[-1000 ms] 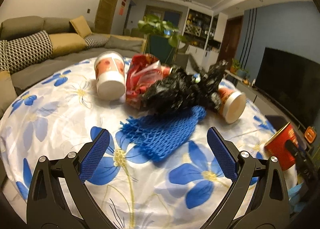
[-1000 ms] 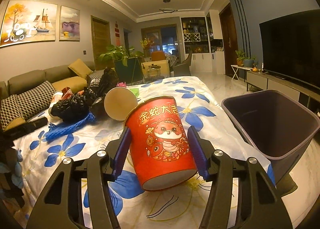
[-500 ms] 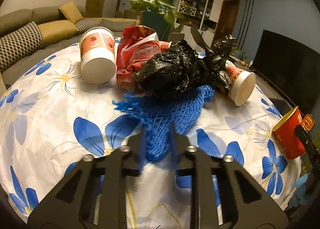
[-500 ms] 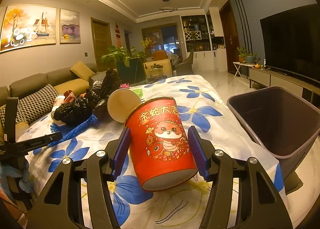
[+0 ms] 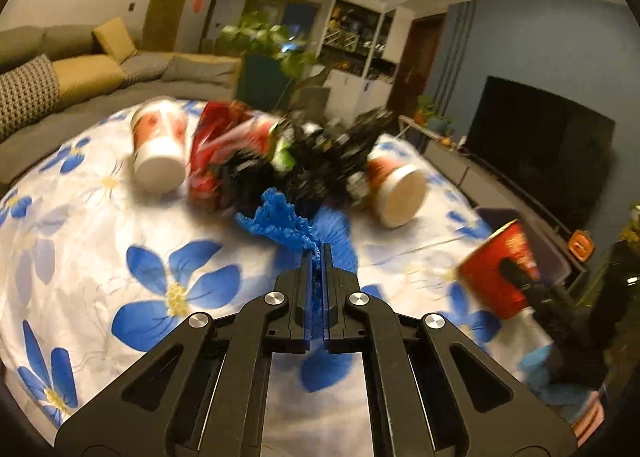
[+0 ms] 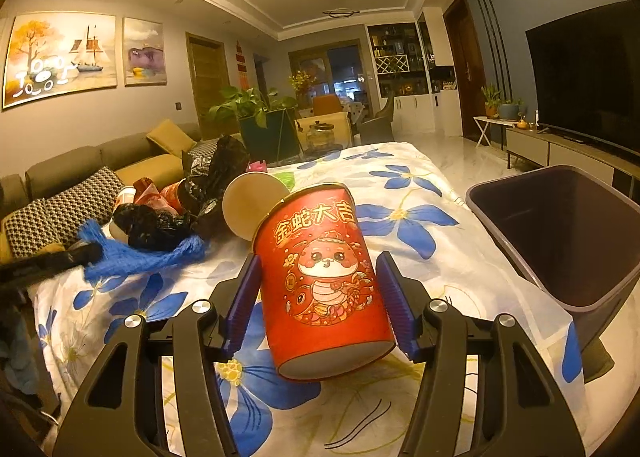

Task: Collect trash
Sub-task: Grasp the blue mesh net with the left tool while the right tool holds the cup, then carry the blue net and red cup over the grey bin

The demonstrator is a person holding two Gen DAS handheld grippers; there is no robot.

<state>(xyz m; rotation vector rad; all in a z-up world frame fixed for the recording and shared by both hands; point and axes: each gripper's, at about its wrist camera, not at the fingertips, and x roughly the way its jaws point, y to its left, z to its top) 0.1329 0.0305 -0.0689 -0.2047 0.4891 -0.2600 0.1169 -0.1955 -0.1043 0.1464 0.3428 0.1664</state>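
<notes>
My left gripper point(image 5: 319, 253) is shut on the blue foam net point(image 5: 286, 219), whose near end rises off the flowered tablecloth point(image 5: 100, 241). From the right wrist view, the same net point(image 6: 136, 253) hangs from the left gripper's tip at the left. Behind it lie a black plastic bag point(image 5: 320, 165), a red wrapper point(image 5: 224, 141) and two tipped paper cups point(image 5: 160, 149) point(image 5: 396, 189). My right gripper point(image 6: 318, 293) is shut on a red paper cup point(image 6: 324, 277) with a cartoon snake, held above the cloth. A dark bin point(image 6: 568, 233) stands open to its right.
A sofa with cushions point(image 6: 72, 193) runs along the left side of the table. A potted plant point(image 6: 256, 117) stands beyond the far end. A television point(image 6: 588, 77) on a low cabinet lines the right wall behind the bin.
My left gripper went from wide open to shut on the blue net and has lifted its end. The right gripper and red cup barely moved.
</notes>
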